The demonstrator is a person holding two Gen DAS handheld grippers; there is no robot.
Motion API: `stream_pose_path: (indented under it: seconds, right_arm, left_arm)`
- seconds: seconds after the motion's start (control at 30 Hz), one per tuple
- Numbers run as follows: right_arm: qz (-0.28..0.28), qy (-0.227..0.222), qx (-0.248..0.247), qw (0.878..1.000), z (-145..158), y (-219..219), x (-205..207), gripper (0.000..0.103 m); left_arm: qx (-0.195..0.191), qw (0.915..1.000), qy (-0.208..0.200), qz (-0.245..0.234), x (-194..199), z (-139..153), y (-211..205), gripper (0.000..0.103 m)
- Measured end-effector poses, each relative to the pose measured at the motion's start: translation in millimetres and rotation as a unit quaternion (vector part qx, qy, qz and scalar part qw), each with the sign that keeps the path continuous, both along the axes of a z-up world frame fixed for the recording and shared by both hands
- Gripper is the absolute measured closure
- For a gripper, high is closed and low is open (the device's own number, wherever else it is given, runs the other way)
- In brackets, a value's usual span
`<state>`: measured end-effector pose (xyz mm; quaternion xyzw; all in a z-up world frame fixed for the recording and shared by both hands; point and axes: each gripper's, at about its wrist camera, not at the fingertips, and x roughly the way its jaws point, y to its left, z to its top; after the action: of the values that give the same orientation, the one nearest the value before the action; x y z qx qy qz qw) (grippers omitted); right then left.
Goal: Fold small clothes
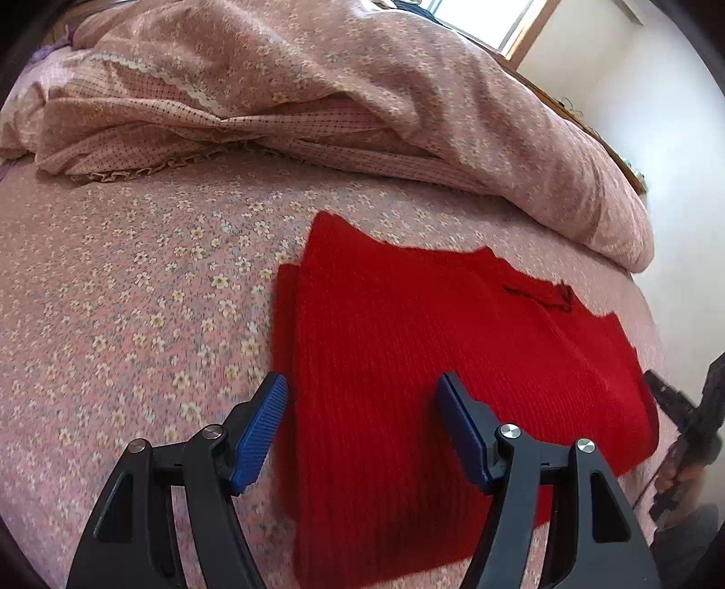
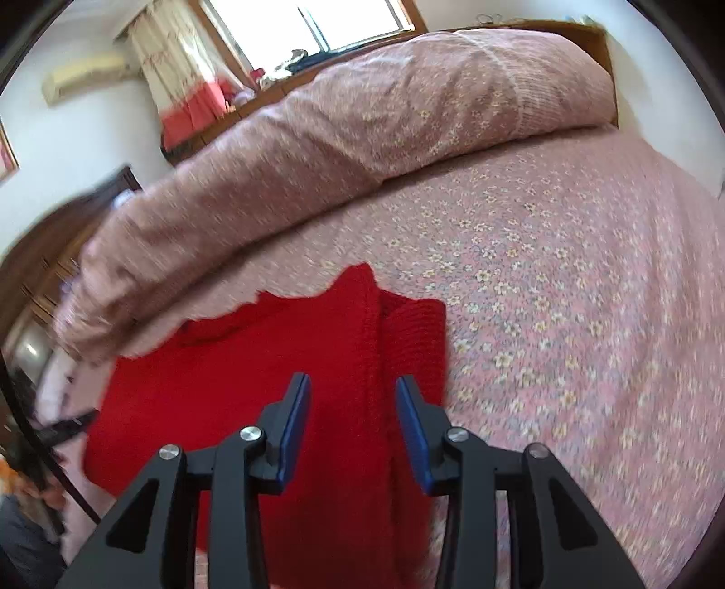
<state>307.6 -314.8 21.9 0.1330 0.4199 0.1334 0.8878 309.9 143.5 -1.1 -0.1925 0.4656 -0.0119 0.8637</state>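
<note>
I hold both hand-held grippers, left [image 1: 362,394] and right [image 2: 353,394], spread wide, empty, over the red knit garment [image 1: 408,344] (partly folded) on the bed [image 1: 136,294].

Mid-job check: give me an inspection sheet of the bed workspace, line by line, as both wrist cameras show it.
Surface: bed sheet, pink with small flowers, fairly smooth.
Job's things: red knit garment lying flat on the sheet, one side already folded over so a second layer shows along its edge.
Clutter: bunched quilt along the far side of the bed, just beyond the garment.
Grippers: left tongs open above the garment's near edge, holding nothing; right tongs open over the folded edge, holding nothing.
Cables: nothing seen.
Surroundings: window with curtain, wooden headboard, white walls; dark furniture at the right view's left edge, blurred.
</note>
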Motion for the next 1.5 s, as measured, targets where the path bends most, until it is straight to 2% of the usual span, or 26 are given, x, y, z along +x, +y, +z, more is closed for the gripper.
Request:
stream_pose_path:
  seconds: [0.03, 0.1, 0.13, 0.23, 0.3, 0.4, 0.53, 0.67, 0.77, 0.83, 0.9, 0.93, 1.0, 1.07, 1.1, 1.17, 1.23, 1.3, 1.4, 1.5]
  right_arm:
    - [0.004, 0.0, -0.01, 1.0, -2.3, 3.6, 4.5, 0.062]
    - [0.023, 0.005, -0.022, 0.999, -9.2, 11.1, 10.5, 0.076]
    - [0.034, 0.008, -0.028, 0.999, -11.4, 15.2, 12.2, 0.087]
    - [0.051, -0.017, -0.08, 0.995, -10.2, 28.1, 7.1, 0.091]
    - [0.052, -0.04, -0.096, 0.993, -3.9, 30.1, 2.0, 0.092]
    - [0.036, -0.062, -0.094, 0.993, 7.0, 24.4, -2.7, 0.092]
    - [0.003, -0.086, -0.103, 0.991, 15.2, 14.6, -5.4, 0.092]
    - [-0.011, -0.061, -0.125, 0.99, 0.7, 18.3, 0.8, 0.092]
    - [-0.012, -0.037, -0.142, 0.989, -15.3, 23.6, 1.9, 0.09]
    - [-0.015, -0.045, -0.141, 0.989, -10.9, 23.6, -2.4, 0.083]
    - [-0.02, -0.048, -0.131, 0.99, -2.3, 21.2, -8.8, 0.053]
    - [-0.023, -0.05, -0.121, 0.991, 2.0, 18.3, -13.9, 0.048]
    - [-0.023, -0.057, -0.096, 0.993, 11.0, 12.2, -26.0, 0.035]
    - [-0.022, -0.048, -0.062, 0.997, 18.5, 4.5, -35.7, 0.026]
    - [-0.018, -0.039, -0.038, 0.998, 20.0, 0.8, -39.1, 0.022]
    - [-0.015, -0.008, 0.022, 1.0, 20.2, -8.9, -45.8, 0.022]
    - [-0.007, 0.019, 0.083, 0.996, 16.9, -16.3, -53.1, 0.021]
    - [-0.001, 0.037, 0.128, 0.991, 11.4, -22.8, -64.0, 0.017]
    - [-0.003, 0.058, 0.132, 0.99, 2.8, -26.5, -76.6, 0.016]
    - [0.012, 0.074, 0.104, 0.992, -5.2, -25.6, -83.0, 0.015]
  left_arm:
    - [-0.015, 0.9998, -0.01, 0.005, 0.8, -1.5, 4.0, 0.046]
    - [-0.026, 0.9993, -0.024, 0.011, -1.3, -4.1, 6.5, 0.097]
    - [-0.019, 0.9997, -0.015, 0.004, -0.5, -6.8, 4.8, 0.097]
    - [-0.003, 0.9995, -0.03, 0.003, -3.6, -3.9, 0.7, 0.099]
    - [-0.005, 0.9992, -0.039, 0.007, -5.5, 1.1, 0.1, 0.1]
    - [-0.006, 0.9973, -0.071, 0.015, -9.4, 14.6, 3.1, 0.1]
    - [-0.004, 0.996, -0.087, 0.017, 4.4, 20.7, 3.5, 0.1]
    - [0.043, 0.9966, -0.07, -0.001, 16.3, 8.6, -2.7, 0.098]
    - [0.053, 0.998, -0.034, -0.008, 16.6, -2.8, -4.6, 0.092]
    - [0.039, 0.9991, -0.019, 0.004, 10.0, 0.7, 2.2, 0.089]
    - [0.015, 0.9996, -0.014, 0.022, -3.6, 9.3, 12.7, 0.081]
    - [0.003, 0.9995, -0.013, 0.03, -10.4, 13.1, 16.4, 0.077]
    - [-0.03, 0.9982, -0.018, 0.048, -26.8, 20.1, 24.5, 0.06]
    - [-0.056, 0.9965, -0.023, 0.058, -41.6, 21.4, 29.5, 0.053]
    - [-0.065, 0.9956, -0.021, 0.065, -49.0, 20.3, 30.6, 0.051]
    - [-0.055, 0.9957, -0.001, 0.074, -62.3, 14.9, 30.2, 0.05]
    - [-0.04, 0.9969, 0.015, 0.066, -69.8, 7.2, 26.3, 0.05]
    - [-0.046, 0.9965, 0.025, 0.065, -77.1, 1.4, 24.7, 0.05]
    - [-0.069, 0.9964, 0.022, 0.044, -81.9, -1.7, 13.2, 0.05]
    - [-0.066, 0.9974, 0.03, 0.007, -76.7, -4.6, -4.4, 0.05]
